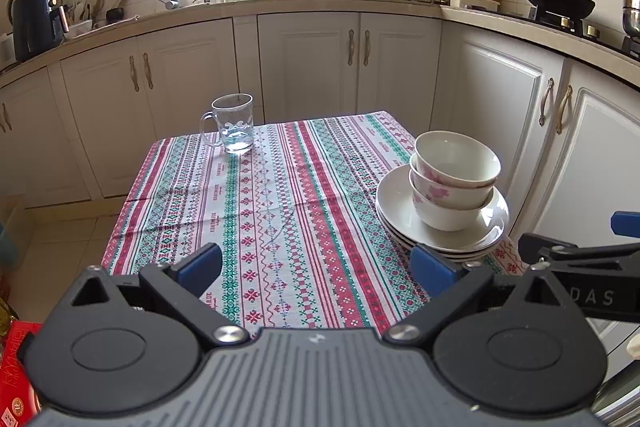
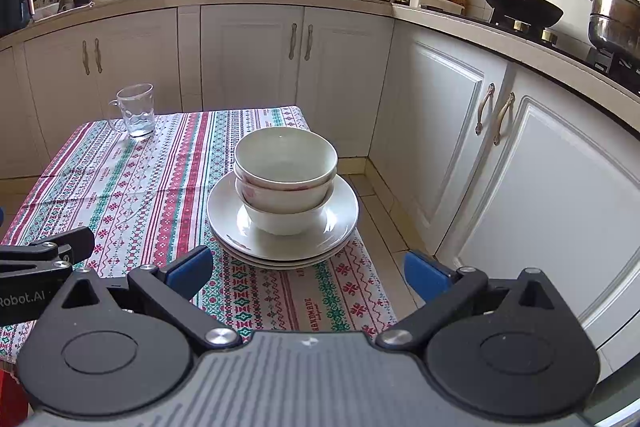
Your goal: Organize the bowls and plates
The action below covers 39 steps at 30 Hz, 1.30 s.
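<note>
Three nested white bowls (image 1: 454, 179) (image 2: 286, 179) with pink flowers stand on a stack of white plates (image 1: 400, 215) (image 2: 344, 223) near the right edge of the table. My left gripper (image 1: 316, 267) is open and empty over the near middle of the tablecloth, left of the stack. My right gripper (image 2: 308, 275) is open and empty, just in front of the stack and apart from it. The right gripper also shows at the right edge of the left wrist view (image 1: 576, 259).
A glass mug (image 1: 232, 125) (image 2: 136, 113) stands at the table's far left corner. The table has a striped patterned cloth (image 1: 280, 195) (image 2: 132, 195). White cabinets (image 2: 460, 131) stand close behind and to the right. A red box (image 1: 14, 371) is at the lower left.
</note>
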Available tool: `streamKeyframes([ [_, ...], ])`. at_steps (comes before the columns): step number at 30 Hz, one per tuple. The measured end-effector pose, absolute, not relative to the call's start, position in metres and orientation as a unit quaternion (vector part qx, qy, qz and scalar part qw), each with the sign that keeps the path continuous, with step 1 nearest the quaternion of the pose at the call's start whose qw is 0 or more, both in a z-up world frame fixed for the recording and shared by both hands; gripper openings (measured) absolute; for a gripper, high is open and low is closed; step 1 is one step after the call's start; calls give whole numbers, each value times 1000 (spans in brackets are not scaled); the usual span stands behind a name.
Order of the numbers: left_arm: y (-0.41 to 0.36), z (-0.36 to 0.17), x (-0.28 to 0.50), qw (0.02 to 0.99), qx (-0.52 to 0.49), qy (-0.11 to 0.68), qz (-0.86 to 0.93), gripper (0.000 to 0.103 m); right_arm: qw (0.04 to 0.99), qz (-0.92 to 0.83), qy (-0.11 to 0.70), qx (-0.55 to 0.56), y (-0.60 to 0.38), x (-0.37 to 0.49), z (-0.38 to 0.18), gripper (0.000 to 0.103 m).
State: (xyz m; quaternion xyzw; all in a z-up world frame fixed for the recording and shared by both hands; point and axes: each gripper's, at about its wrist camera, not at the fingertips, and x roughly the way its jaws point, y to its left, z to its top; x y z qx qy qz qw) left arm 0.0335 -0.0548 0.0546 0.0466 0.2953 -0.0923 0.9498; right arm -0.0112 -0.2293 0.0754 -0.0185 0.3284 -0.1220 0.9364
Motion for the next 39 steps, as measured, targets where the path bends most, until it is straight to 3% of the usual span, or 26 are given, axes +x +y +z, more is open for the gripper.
streamKeyframes([
  [39, -56, 56, 33, 949, 44, 298, -95, 100, 936, -128, 326, -23, -230, -14, 77, 103],
])
